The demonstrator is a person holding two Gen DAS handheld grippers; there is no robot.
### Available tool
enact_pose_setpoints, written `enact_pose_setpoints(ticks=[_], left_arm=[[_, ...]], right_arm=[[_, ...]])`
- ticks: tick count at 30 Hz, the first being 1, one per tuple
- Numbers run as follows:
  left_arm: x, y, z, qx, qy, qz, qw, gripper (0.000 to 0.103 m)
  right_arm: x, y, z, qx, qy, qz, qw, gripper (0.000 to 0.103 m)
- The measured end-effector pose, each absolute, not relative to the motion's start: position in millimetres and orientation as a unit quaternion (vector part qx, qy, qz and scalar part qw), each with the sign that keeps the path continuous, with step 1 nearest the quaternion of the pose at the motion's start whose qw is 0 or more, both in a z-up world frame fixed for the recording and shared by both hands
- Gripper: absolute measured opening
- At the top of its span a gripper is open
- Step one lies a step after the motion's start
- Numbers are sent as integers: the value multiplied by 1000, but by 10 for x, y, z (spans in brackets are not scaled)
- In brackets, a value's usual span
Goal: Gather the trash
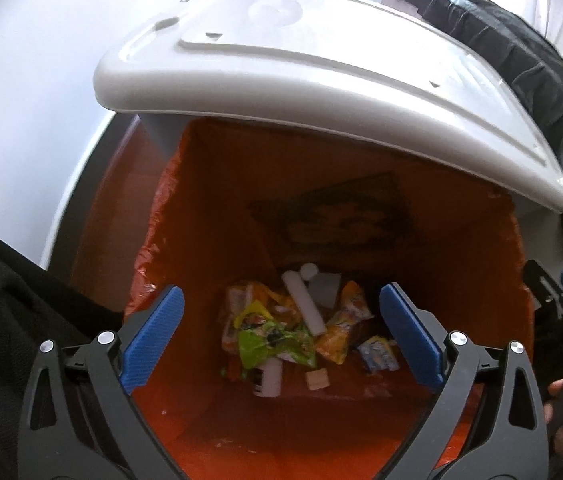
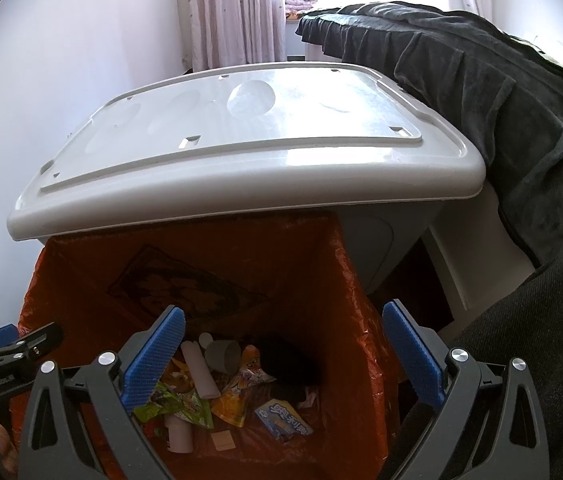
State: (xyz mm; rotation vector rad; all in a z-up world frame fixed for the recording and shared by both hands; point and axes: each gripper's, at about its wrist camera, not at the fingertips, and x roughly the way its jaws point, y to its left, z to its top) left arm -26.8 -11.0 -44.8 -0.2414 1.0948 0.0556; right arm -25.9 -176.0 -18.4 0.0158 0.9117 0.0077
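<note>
A grey bin lined with an orange bag (image 1: 209, 208) (image 2: 301, 264) stands below both grippers, its pale lid (image 1: 321, 80) (image 2: 241, 160) tilted up at the back. Trash lies at the bottom: a green wrapper (image 1: 273, 340) (image 2: 177, 400), a white tube (image 1: 305, 304) (image 2: 201, 368), yellow packets and a blue packet (image 1: 379, 354) (image 2: 281, 424). My left gripper (image 1: 281, 296) hangs open over the bin mouth with nothing between its blue pads. Beside it my right gripper (image 2: 283, 310) is open and empty too.
A dark cloth (image 2: 461, 80) drapes over white furniture right of the bin. A pale wall (image 2: 61, 80) is on the left and curtains (image 2: 237, 12) hang behind. Dark sleeves (image 1: 9, 300) (image 2: 541, 340) fill the near corners.
</note>
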Motion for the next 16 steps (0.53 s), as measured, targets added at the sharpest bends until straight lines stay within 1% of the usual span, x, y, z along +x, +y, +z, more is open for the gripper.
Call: enact_pose_setpoints(ticks=[5, 8, 11, 14, 16], left_arm=[[-321, -165, -374, -100, 494, 19, 864, 96], [-337, -217, -360, -92, 492, 4, 866, 96], [-314, -251, -375, -67, 504, 17, 861, 96], [-333, -259, -324, -58, 491, 20, 869, 96], [-349, -283, -297, -45, 484, 23, 873, 96]], right_arm=[[-271, -1771, -177, 11, 436, 2, 900, 97], [-284, -1798, -154, 17, 431, 0, 902, 97], [-321, -1842, -82, 27, 409, -5, 912, 98], [-367, -1875, 8, 30, 381, -11, 924, 97], [-371, -1875, 28, 30, 377, -11, 926, 97]])
